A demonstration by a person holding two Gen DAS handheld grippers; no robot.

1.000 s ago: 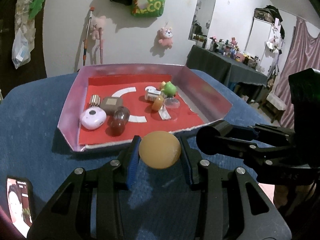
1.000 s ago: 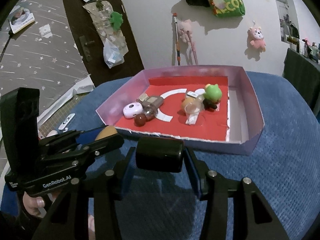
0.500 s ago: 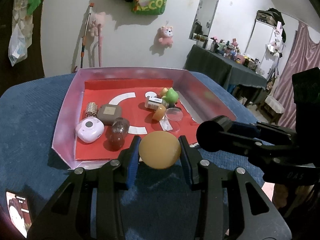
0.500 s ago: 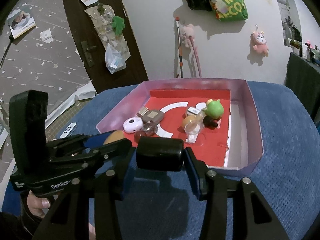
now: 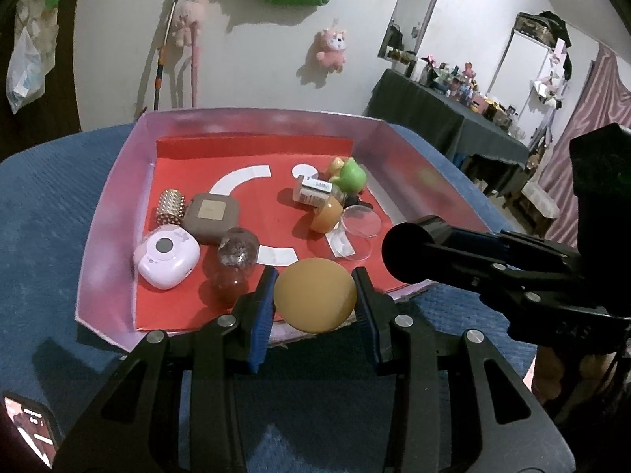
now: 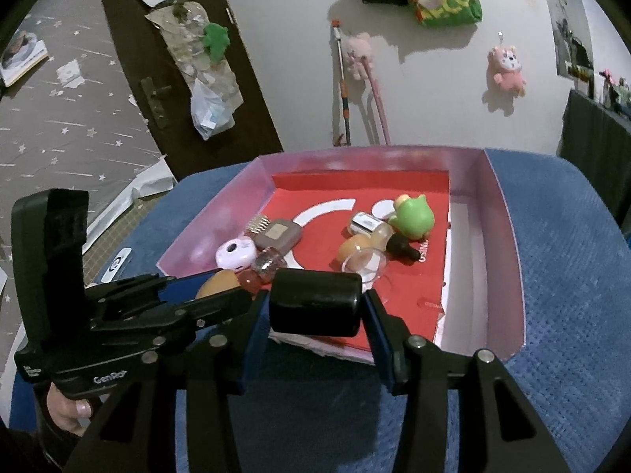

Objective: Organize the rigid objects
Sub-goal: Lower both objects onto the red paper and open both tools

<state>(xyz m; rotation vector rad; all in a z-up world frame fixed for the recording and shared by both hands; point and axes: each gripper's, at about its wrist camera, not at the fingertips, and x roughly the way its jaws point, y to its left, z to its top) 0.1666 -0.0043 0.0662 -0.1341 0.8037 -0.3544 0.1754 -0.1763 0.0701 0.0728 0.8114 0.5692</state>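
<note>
My left gripper (image 5: 314, 295) is shut on a tan egg-shaped object (image 5: 314, 295), held over the near edge of the pink tray (image 5: 104, 213). My right gripper (image 6: 315, 307) is shut on a black cylinder (image 6: 315, 301), held over the tray's near edge (image 6: 508, 299); it also shows in the left wrist view (image 5: 402, 246). The tray's red floor holds a lilac toy camera (image 5: 165, 252), a brown square case (image 5: 212, 211), a studded roller (image 5: 170, 207), a clear bulb (image 5: 236, 254), a green frog toy (image 5: 351, 175), a small bottle (image 5: 315, 191) and a clear lid (image 5: 361, 222).
The tray sits on a blue textured surface (image 5: 43, 244). A phone (image 5: 29, 437) lies at the near left. A dark table with bottles (image 5: 445, 114) stands at the back right. Plush toys (image 5: 333, 45) hang on the wall.
Both grippers have moved forward with their loads, from in front of the tray to over its near edge. The tray looks closer and larger.
</note>
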